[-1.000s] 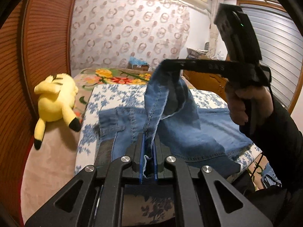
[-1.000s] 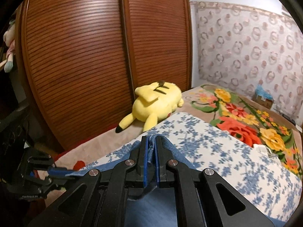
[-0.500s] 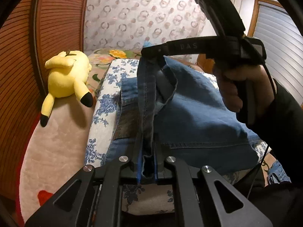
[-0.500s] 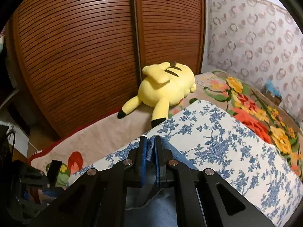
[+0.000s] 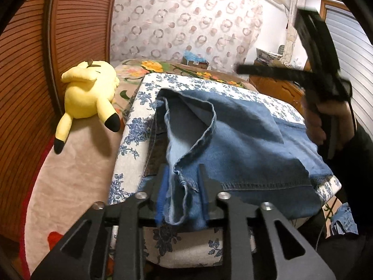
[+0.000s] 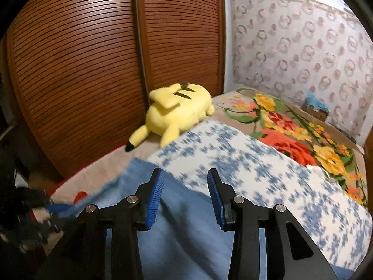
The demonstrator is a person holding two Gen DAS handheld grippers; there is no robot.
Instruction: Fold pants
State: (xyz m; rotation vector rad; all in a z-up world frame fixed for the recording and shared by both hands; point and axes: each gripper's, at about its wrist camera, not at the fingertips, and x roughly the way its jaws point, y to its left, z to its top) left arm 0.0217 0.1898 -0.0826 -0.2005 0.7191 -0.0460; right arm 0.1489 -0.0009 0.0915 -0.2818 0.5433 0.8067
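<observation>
Blue denim pants (image 5: 237, 140) lie folded over on a white cushion with blue flowers (image 5: 130, 140). My left gripper (image 5: 183, 193) is open, with the loose hem of a pant leg lying slack between its fingers. My right gripper (image 6: 185, 194) is open and empty, held above the denim (image 6: 186, 238). In the left wrist view the right gripper (image 5: 242, 68) is raised at the upper right, clear of the pants.
A yellow plush toy (image 5: 89, 91) lies on the bed to the left, beside slatted wooden wardrobe doors (image 6: 93, 58). A floral blanket (image 6: 303, 135) covers the bed beyond the cushion. A patterned curtain (image 5: 186, 23) hangs at the back. More denim (image 5: 342, 221) lies low on the right.
Both grippers have opened and let go of the pant leg. The denim has dropped flat onto the pants. The right gripper has lifted away to the right.
</observation>
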